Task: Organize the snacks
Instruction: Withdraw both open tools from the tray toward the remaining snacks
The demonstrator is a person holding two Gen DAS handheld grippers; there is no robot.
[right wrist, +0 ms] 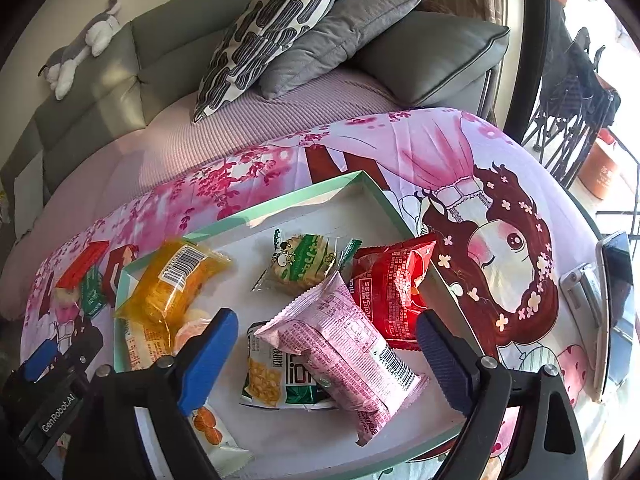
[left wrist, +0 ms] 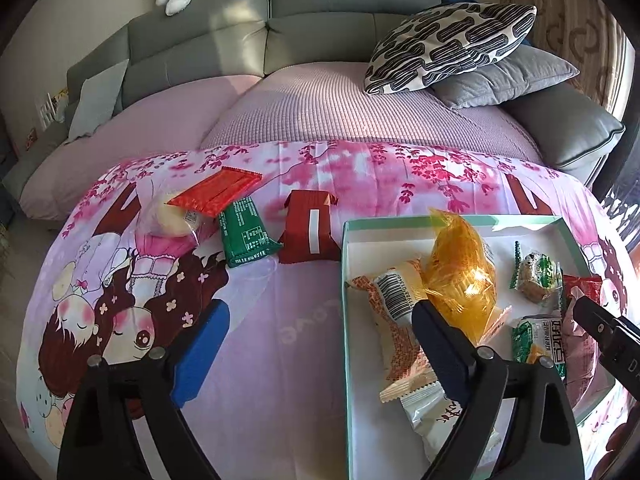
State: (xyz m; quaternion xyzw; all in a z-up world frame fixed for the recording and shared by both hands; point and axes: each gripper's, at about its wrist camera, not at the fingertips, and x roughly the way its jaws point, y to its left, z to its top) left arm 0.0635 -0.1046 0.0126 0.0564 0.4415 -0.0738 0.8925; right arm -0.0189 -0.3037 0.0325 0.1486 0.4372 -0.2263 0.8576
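Observation:
A shallow white box with a mint-green rim (left wrist: 452, 222) (right wrist: 280, 204) lies on the pink cartoon cloth and holds several snack packets. My left gripper (left wrist: 320, 340) is open astride the box's left wall, gripping nothing; its right finger hangs over a barcode packet (left wrist: 396, 320) beside a yellow packet (left wrist: 460, 276). My right gripper (right wrist: 326, 356) is open above a pink packet (right wrist: 340, 344), pads clear of it. A red packet (right wrist: 396, 292) leans on the right rim. Outside the box lie an orange-red packet (left wrist: 218, 196), a green packet (left wrist: 248, 236) and a dark red packet (left wrist: 308, 232).
A clear-wrapped pale cake (left wrist: 172, 216) lies under the orange-red packet. A phone (right wrist: 616, 312) rests at the table's right edge. Behind the table stands a grey sofa (left wrist: 320, 12) with a patterned cushion (left wrist: 452, 44). The cloth between the jaws of my left gripper is bare.

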